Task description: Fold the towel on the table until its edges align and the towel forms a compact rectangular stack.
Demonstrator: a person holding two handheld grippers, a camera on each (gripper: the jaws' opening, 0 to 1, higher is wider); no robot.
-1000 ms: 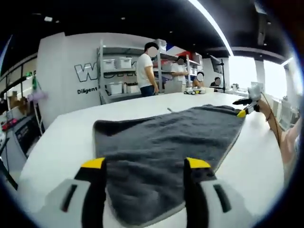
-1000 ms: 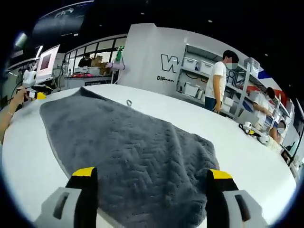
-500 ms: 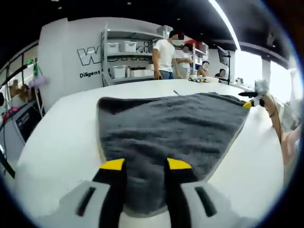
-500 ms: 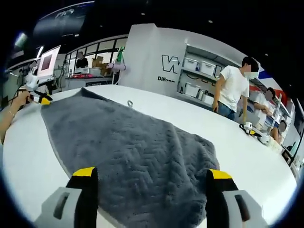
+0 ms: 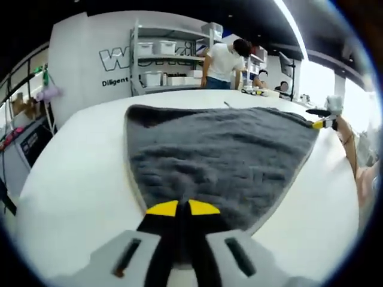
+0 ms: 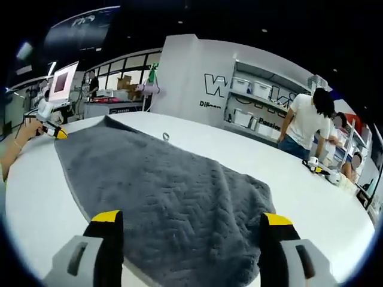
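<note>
In the left gripper view, the left tool (image 5: 182,208) has its yellow-tipped jaws pressed together on the near corner of the dark grey, herringbone-textured towel (image 5: 221,155), which lies flat on the white tabletop (image 5: 78,179). From that pinched corner the towel widens and runs away toward the far edge, its long axis stretching left to right across the tabletop. In the right gripper view, the right tool (image 6: 191,222) stands with its jaws wide apart, the towel's near edge lying between them. Farther off, a grey metal shelf rack (image 5: 161,57) holds white bins, and a person in a white shirt (image 6: 305,119) stands beside it.
</note>
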